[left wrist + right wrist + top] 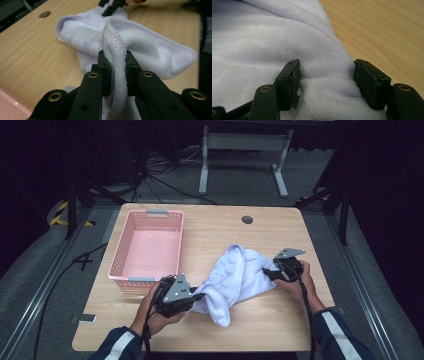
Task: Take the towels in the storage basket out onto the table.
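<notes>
I have the white towel (235,279) lying crumpled at the centre of the high view, low and right of the pink basket (148,247), which stands at the upper left of the table (280,320) with nothing in it. My left gripper (198,296) sits at the towel's lower-left end; in the left gripper view its 2 jaws are clamped tight on the stitched hem (117,47), terry squeezed between the pads. My right gripper (267,273) is at the towel's right edge. In the right gripper view its jaws stand apart, straddling a ridge of cloth (327,85) without pinching it. I judge 1 of 2 grips made. Left to do: close the right on its edge, then lift, spread and fold, with the basket the likely destination.
</notes>
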`<state>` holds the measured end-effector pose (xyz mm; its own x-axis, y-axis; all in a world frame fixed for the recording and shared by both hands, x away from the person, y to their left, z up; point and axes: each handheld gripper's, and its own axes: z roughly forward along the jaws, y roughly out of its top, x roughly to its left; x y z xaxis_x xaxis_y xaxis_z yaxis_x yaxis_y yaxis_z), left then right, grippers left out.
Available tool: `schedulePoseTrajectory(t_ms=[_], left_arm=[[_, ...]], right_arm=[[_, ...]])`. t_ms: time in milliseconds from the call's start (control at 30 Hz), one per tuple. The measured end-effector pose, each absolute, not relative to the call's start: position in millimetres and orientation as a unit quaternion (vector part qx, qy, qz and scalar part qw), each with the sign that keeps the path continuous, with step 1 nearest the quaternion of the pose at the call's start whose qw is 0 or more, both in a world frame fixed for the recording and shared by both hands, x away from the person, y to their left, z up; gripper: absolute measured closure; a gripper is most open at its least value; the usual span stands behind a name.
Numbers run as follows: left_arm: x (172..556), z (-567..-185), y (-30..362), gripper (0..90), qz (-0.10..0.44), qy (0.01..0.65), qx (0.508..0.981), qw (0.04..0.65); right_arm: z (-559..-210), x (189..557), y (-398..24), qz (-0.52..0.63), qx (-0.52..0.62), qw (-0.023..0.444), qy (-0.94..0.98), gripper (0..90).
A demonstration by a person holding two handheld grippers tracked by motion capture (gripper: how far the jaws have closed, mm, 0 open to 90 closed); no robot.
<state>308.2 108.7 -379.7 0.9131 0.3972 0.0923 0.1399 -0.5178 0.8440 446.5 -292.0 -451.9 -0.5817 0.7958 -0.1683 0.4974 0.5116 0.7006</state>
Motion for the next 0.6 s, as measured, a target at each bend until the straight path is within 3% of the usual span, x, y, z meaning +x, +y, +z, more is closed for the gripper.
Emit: schedulePoseTrajectory(t_ms=[200, 333, 600], left_arm=[[272.9, -380.2, 98.9, 80.0, 0.110, 0.090, 0.881, 0.451], [263.7, -394.1, 79.7, 80.3, 0.092, 0.059, 0.903, 0.416], [275.5, -427.7, 58.9, 80.2, 0.044, 0.050, 0.925, 0.375]], right_arm=[[-452.4, 466.2, -284.1, 0.279, 0.390, 0.297, 0.826, 39.3], [-452.3, 479.2, -281.0, 0.277, 0.399, 0.306, 0.819, 39.3], [-425.2, 475.9, -273.3, 0.314, 0.394, 0.275, 0.819, 39.3]])
